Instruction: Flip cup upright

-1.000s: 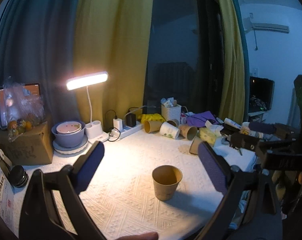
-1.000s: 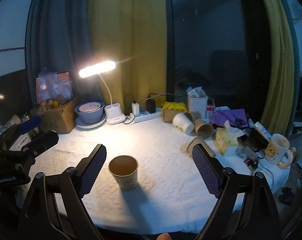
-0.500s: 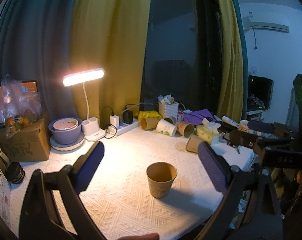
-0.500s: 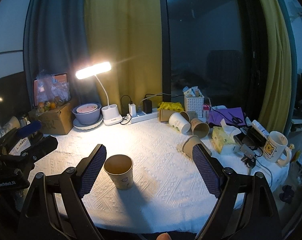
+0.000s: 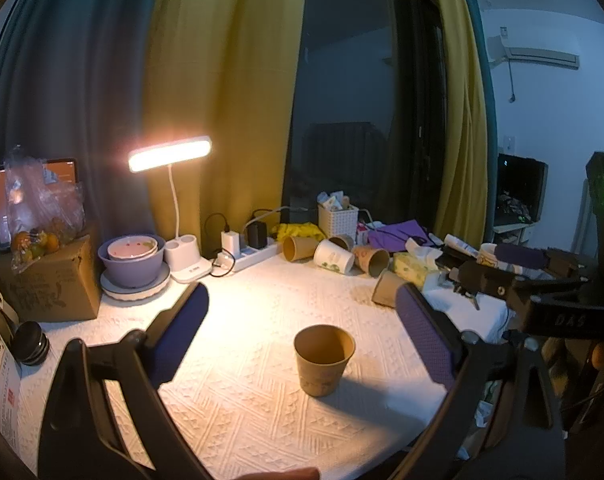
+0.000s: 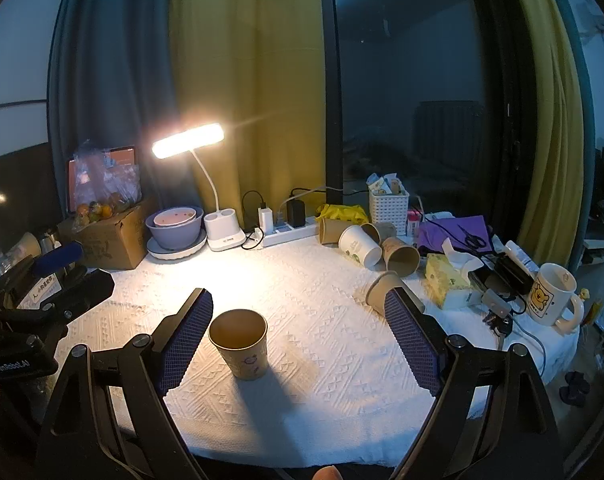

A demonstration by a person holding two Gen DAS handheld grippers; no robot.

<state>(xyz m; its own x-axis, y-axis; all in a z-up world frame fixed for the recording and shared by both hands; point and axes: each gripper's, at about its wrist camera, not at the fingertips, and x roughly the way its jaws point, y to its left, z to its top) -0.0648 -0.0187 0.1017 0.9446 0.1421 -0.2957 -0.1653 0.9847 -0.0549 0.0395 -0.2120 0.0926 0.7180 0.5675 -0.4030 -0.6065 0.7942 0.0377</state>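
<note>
Cup [image 6: 240, 344] upright on worktop [image 6: 325, 344] — beside right gripper [image 6: 298, 338] left finger, untouched; left gripper [image 5: 302, 340] likewise spread wide, empty.

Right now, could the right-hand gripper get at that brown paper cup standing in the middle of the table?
Probably yes. The right gripper is open and empty, and the brown paper cup stands upright just ahead, close to its left finger. Nothing lies between them on the white cloth; it would only need to shift slightly left.
</note>
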